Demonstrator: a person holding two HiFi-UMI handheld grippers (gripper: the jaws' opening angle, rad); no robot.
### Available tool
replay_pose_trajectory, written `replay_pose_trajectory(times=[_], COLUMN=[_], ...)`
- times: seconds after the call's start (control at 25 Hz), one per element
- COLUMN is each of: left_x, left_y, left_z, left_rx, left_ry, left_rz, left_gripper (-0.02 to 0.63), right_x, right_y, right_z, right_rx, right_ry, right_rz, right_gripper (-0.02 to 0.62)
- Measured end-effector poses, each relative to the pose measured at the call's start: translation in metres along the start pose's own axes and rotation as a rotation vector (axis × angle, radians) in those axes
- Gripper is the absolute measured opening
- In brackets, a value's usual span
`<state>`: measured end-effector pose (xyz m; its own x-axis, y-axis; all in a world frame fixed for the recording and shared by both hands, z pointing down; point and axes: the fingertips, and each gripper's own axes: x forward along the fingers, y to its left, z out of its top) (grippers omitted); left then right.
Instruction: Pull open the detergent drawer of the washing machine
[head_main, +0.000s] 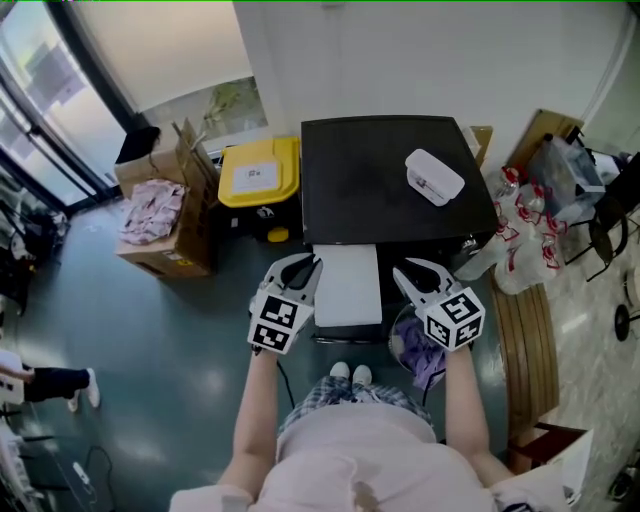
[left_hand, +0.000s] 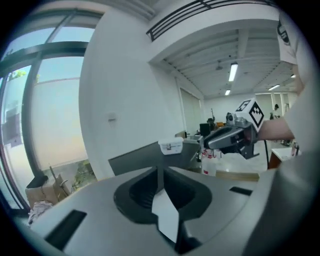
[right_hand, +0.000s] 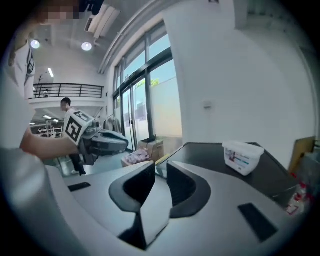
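Observation:
The washing machine (head_main: 380, 180) has a black top and stands against the wall, seen from above in the head view. Its white detergent drawer (head_main: 347, 285) juts out from the front toward me. My left gripper (head_main: 303, 264) hangs just left of the drawer. Its jaws are almost together with only a thin slit, and nothing is between them (left_hand: 159, 170). My right gripper (head_main: 407, 270) is held to the drawer's right. It has a narrow gap between its jaws and holds nothing (right_hand: 160, 167). Neither gripper touches the drawer.
A white lidded box (head_main: 434, 176) lies on the machine's top. A yellow bin (head_main: 259, 172) and a cardboard box with pink cloth (head_main: 160, 215) stand to the left. A wooden bench (head_main: 525, 340) and plastic bags (head_main: 525, 225) are on the right. Purple laundry (head_main: 420, 352) sits below the right gripper.

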<state>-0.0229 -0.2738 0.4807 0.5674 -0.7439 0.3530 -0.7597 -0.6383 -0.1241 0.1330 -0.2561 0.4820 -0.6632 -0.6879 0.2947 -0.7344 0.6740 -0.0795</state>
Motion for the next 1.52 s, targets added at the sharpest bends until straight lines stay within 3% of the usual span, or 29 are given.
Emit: replay_pose_trajectory(times=[0.28,0.56,0.88,1.52], left_x=[-0.004,-0.003,0.003,0.016], left_y=[0.035,0.046,0.044,0.049], left_z=[0.032,0.035,0.034,0.028], left_rx=[-0.087,-0.144,-0.164,-0.194], left_ry=[-0.127,-0.177,-0.178,-0.17], left_rz=[0.155,0.205,0.198,0.199], left_gripper=[0.028,0.026,0.025,0.025], right_x=[-0.028,-0.054,-0.057,-0.048], right_y=[-0.048,-0.082,-0.087,-0.094], right_z=[0.041,0.05,0.049,0.041], right_rx=[0.078,0.091,0.085,0.091], right_ry=[-0.226,-0.328,-0.331,-0.303], right_rz=[-0.219,-0.405,-0.434,-0.402], right_gripper=[0.02,0.017,0.015,0.014])
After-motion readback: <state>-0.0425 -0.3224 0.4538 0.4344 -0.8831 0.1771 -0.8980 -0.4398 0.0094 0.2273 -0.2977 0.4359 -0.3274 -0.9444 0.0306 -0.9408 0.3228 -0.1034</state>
